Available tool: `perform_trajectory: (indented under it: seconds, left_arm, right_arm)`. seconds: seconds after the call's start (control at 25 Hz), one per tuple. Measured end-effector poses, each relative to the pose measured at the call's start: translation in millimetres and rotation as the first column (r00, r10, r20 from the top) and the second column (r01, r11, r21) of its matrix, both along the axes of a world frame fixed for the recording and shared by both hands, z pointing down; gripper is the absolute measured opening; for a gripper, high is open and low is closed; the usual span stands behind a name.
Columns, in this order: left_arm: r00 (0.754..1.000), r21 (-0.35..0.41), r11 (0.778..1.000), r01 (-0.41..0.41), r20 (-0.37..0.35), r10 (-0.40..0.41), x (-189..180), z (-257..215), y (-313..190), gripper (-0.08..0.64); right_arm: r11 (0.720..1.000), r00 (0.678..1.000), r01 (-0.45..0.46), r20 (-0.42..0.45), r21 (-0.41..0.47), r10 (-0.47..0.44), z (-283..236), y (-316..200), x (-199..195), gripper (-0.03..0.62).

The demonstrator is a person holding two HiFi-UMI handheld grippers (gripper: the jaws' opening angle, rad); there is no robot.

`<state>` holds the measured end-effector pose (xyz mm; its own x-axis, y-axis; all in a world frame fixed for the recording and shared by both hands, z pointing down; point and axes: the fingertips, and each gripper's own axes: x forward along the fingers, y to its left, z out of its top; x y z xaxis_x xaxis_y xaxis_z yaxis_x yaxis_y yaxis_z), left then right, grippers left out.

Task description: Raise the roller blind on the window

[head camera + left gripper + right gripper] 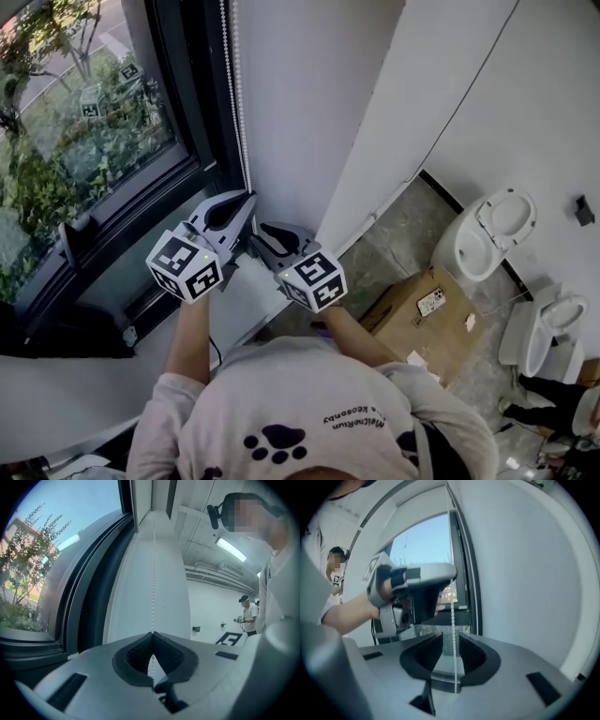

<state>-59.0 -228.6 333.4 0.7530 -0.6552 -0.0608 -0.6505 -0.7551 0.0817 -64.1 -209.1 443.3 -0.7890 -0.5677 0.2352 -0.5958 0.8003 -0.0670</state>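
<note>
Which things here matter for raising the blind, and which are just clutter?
In use: bead chain, left hand-held gripper shut on it, right hand-held gripper open around it, window.
Lying about: cardboard box, two toilets on the floor.

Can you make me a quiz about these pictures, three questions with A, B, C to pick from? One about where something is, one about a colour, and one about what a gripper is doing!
1. Where is the cardboard box?
A. On the floor
B. On the window sill
C. On top of a toilet

2. What colour is the bead chain?
A. Red
B. White
C. Black

3. What is the left gripper doing?
A. Standing wide open
B. Holding a cup
C. Shut on the bead chain

Answers:
1 A: the box lies flat on the floor to the person's right.
2 B: the beads look white beside the dark window frame.
3 C: its jaws are together with the chain pinched between them.
</note>
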Motion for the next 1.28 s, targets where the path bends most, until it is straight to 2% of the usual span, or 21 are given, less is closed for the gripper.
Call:
perform_trajectory:
  seconds: [0.12, 0.28, 0.52, 0.76, 0.92, 0.96, 1.04, 1.2, 1.28]
  left_arm:
    - [1.000, -0.001, 1.000, 0.001, -0.002, -0.001, 0.7, 0.1, -0.5, 0.008]
    - [1.000, 0.000, 1.000, 0.000, -0.001, 0.000, 1.9, 0.2, -1.5, 0.009]
    - [1.000, -0.002, 1.000, 0.001, -0.001, -0.001, 3.3, 2.0, -2.1, 0.008]
    - [1.000, 0.000, 1.000, 0.002, -0.001, -0.002, 4.2, 2.1, -1.9, 0.009]
    - [1.000, 0.003, 1.000, 0.008, -0.005, -0.008, 2.8, 1.1, -2.0, 0.008]
    - [1.000, 0.003, 1.000, 0.010, -0.008, -0.010, 2.1, 1.1, -1.9, 0.008]
    - [1.000, 0.005, 1.000, 0.014, -0.012, -0.014, 1.2, 1.3, -1.6, 0.008]
    - [0.999, 0.009, 1.000, 0.024, -0.024, -0.024, -0.2, 1.6, -2.9, 0.008]
    - [0.999, 0.011, 1.000, 0.027, -0.026, -0.027, -0.5, 1.8, -2.9, 0.008]
  right_arm:
    - [0.999, 0.997, -0.027, 0.078, 0.040, 0.024, -42.3, -0.6, 13.4, 0.110]
    - [0.996, 0.985, -0.010, 0.170, 0.089, -0.006, -97.1, 6.4, 18.3, 0.117]
    - [0.980, 0.975, -0.005, 0.221, 0.197, -0.039, -165.4, 5.1, 14.7, 0.116]
    - [0.975, 0.978, 0.007, 0.200, 0.223, -0.053, -188.0, -9.1, -0.4, 0.112]
    - [0.971, 0.984, -0.009, 0.173, 0.238, -0.034, -194.5, -15.2, -3.1, 0.065]
    - [0.970, 0.986, -0.014, 0.166, 0.241, -0.027, -195.0, -16.7, -2.5, 0.036]
    - [0.971, 0.988, -0.016, 0.154, 0.238, -0.022, -193.7, -18.3, -1.0, 0.012]
    - [0.976, 0.995, -0.009, 0.100, 0.216, -0.013, -175.3, -20.7, -2.6, 0.008]
    - [0.978, 0.995, -0.016, 0.103, 0.207, -0.006, -169.5, -20.3, -2.2, 0.008]
